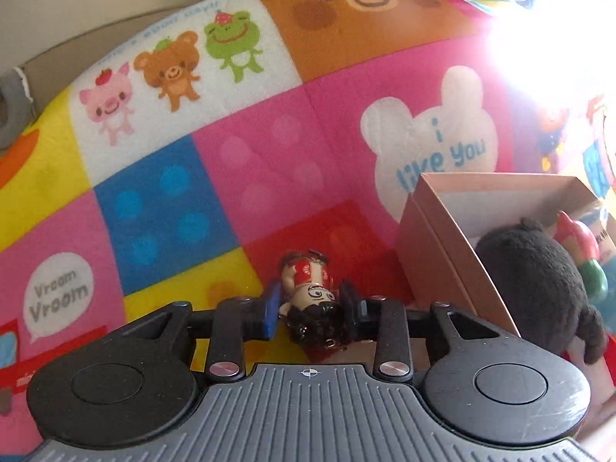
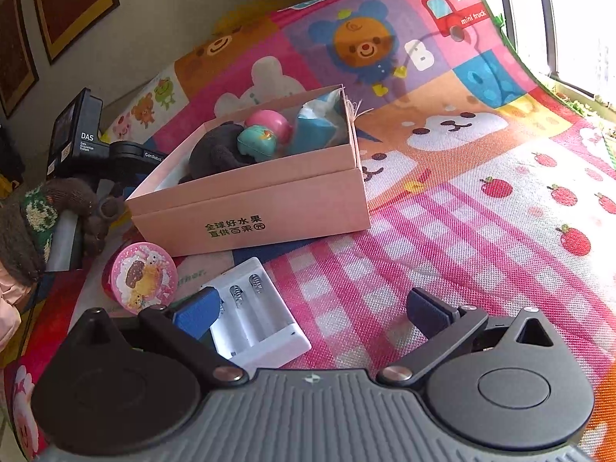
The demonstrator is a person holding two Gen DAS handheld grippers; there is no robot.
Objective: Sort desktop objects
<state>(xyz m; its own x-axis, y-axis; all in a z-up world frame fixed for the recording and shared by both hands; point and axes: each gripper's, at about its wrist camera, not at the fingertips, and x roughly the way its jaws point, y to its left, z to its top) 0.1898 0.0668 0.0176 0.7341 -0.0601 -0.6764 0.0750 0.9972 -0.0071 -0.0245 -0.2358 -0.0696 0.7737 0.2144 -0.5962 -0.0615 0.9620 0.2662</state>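
My left gripper [image 1: 310,310] is shut on a small doll figure [image 1: 312,300] with dark curly hair and a red patterned shirt, held just left of the pink cardboard box [image 1: 431,258]. The box holds a black plush toy [image 1: 539,273] and a red and green toy [image 1: 585,254]. In the right wrist view the same box [image 2: 269,200] sits on the colourful play mat [image 2: 481,211]. My right gripper [image 2: 312,312] is open and empty above the mat, beside a white battery charger [image 2: 258,315] and a round pink tin [image 2: 144,277].
The box also holds a pink ball [image 2: 269,123], a teal toy [image 2: 256,144] and a blue object [image 2: 317,127]. The left device with its DAS label [image 2: 77,138] and a knitted sleeve [image 2: 34,223] show at the left. A bright window [image 2: 569,19] is at the right.
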